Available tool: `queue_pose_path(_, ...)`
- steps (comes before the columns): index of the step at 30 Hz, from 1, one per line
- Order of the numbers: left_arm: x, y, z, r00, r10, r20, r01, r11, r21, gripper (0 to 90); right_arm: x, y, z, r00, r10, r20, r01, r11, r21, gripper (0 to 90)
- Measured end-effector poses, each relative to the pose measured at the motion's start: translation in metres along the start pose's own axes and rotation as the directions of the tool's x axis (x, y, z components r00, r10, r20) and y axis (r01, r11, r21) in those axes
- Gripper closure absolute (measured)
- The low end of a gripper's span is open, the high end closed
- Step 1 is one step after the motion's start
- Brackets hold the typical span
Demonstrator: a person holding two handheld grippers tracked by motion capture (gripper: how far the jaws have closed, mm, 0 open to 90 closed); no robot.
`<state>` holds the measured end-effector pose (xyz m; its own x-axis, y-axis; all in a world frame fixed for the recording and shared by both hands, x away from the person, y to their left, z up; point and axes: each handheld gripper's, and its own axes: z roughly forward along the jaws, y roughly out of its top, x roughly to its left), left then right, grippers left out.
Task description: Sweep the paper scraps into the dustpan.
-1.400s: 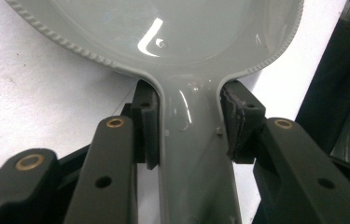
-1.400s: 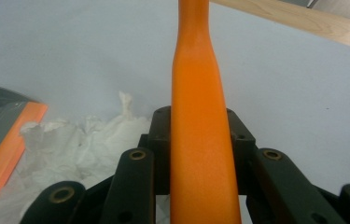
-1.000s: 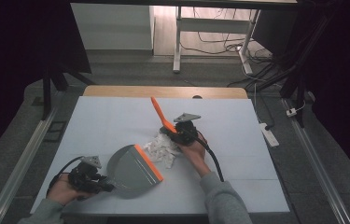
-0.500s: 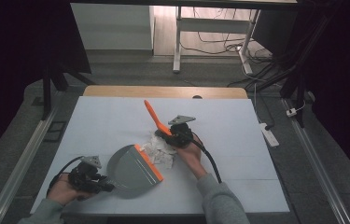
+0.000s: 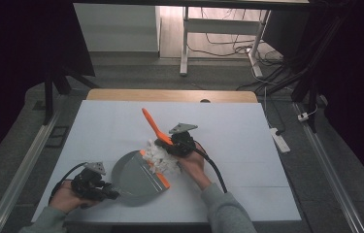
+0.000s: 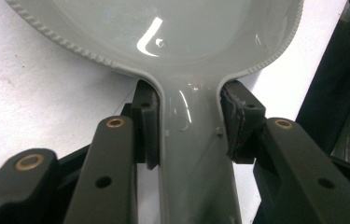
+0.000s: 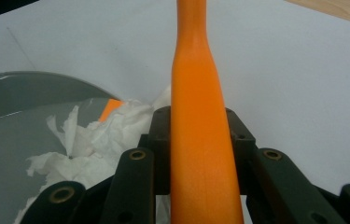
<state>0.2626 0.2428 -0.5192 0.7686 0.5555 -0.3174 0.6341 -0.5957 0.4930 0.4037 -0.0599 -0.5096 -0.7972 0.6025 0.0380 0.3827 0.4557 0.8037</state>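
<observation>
Tissue (image 5: 161, 158) now partly inside dustpan (image 5: 133, 174)

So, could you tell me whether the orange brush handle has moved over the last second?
Yes. The orange brush handle has shifted left, towards the grey dustpan, which has stayed put.

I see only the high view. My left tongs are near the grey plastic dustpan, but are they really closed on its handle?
Observer: Yes. In the left gripper view the left tongs clamp the narrow handle of the grey plastic dustpan, one pad on each side.
Operator: And the right tongs, how do they hold the orange brush?
Observer: The right gripper view shows the right tongs shut around the smooth orange plastic brush handle, which runs up between the jaws.
Operator: Is the paper already inside the pan?
Observer: Partly. In that view the crumpled white tissue paper lies over the pan's front lip, some on the grey floor inside.
</observation>
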Motion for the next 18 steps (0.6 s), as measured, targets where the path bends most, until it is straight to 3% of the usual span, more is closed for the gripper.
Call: queue_pose_path(18, 0.000, 0.000, 0.001, 1.0000, -0.003, 0.000, 0.003, 1.0000, -0.003, 61.7, 0.028, -0.002, -0.001, 0.9966, -0.039, -0.073, 0.039, 0.999, -0.004, 69.9)
